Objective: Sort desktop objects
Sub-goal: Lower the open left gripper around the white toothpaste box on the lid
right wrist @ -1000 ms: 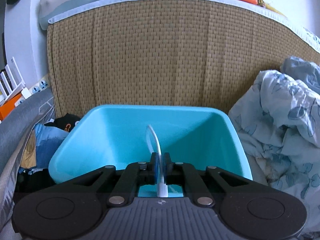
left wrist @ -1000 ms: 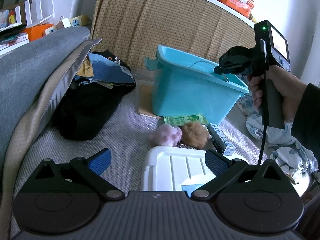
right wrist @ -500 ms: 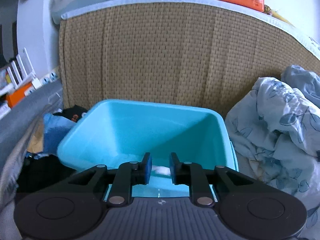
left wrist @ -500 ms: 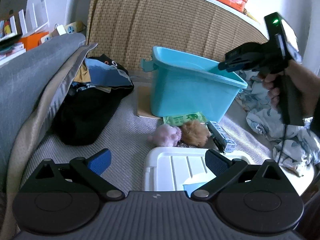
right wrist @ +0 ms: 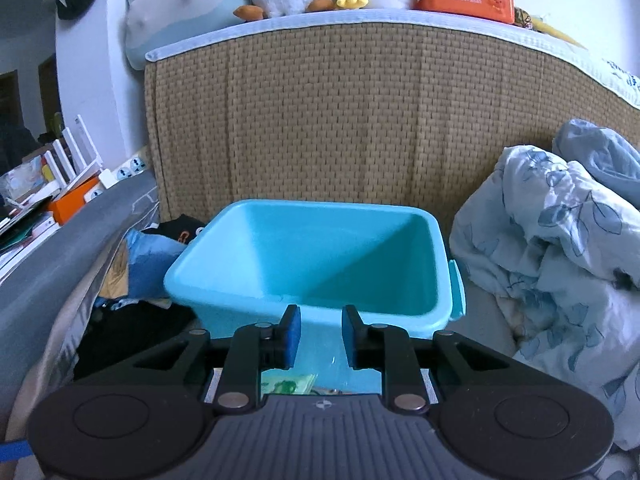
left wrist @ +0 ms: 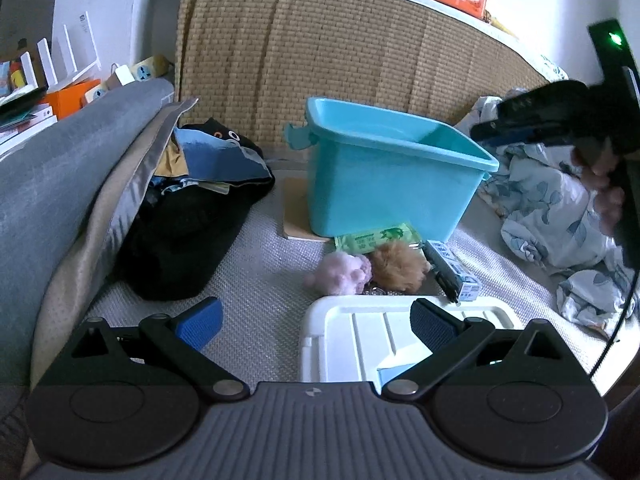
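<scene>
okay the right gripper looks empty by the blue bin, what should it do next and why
Probably lower the right gripper toward the loose items in front of the teal bin, likely the brown plush or pink plush. Its fingers stand apart with nothing between them, it sits just short of the bin rim, and those items, plus a green packet and small box, lie unsorted.

White cable gone from between the pads, right gripper (right wrist: 320,330) now parted and empty, pulled back from the teal bin (right wrist: 316,256), shifted to the right edge of the left-wrist frame.
</scene>
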The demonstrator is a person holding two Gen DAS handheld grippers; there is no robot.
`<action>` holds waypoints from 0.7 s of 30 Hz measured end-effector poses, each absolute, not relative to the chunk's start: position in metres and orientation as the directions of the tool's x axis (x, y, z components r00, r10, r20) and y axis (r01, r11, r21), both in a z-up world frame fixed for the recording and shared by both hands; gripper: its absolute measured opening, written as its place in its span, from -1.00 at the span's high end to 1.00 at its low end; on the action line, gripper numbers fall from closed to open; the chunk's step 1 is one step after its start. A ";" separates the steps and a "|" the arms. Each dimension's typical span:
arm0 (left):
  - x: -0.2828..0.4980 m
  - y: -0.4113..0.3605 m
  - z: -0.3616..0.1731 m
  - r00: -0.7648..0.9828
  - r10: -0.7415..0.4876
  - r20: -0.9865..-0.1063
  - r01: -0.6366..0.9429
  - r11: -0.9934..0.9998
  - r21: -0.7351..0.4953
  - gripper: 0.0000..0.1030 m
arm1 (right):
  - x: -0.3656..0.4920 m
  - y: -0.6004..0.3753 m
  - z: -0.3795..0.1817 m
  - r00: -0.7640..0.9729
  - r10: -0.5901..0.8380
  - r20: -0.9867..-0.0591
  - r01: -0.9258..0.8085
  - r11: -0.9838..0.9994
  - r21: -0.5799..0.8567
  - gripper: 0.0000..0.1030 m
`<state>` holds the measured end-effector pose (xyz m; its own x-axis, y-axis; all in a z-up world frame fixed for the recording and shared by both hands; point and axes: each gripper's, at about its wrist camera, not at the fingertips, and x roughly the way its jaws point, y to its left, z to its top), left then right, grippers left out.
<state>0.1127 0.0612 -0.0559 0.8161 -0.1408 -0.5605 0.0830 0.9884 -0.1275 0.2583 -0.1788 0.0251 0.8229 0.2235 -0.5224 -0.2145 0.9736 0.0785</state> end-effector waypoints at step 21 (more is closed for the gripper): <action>0.133 -0.072 -0.063 0.795 -0.126 -0.593 0.119 0.992 -0.051 -0.88 | 0.181 -0.240 0.060 0.835 0.289 -0.468 -0.214 0.954 0.208 0.21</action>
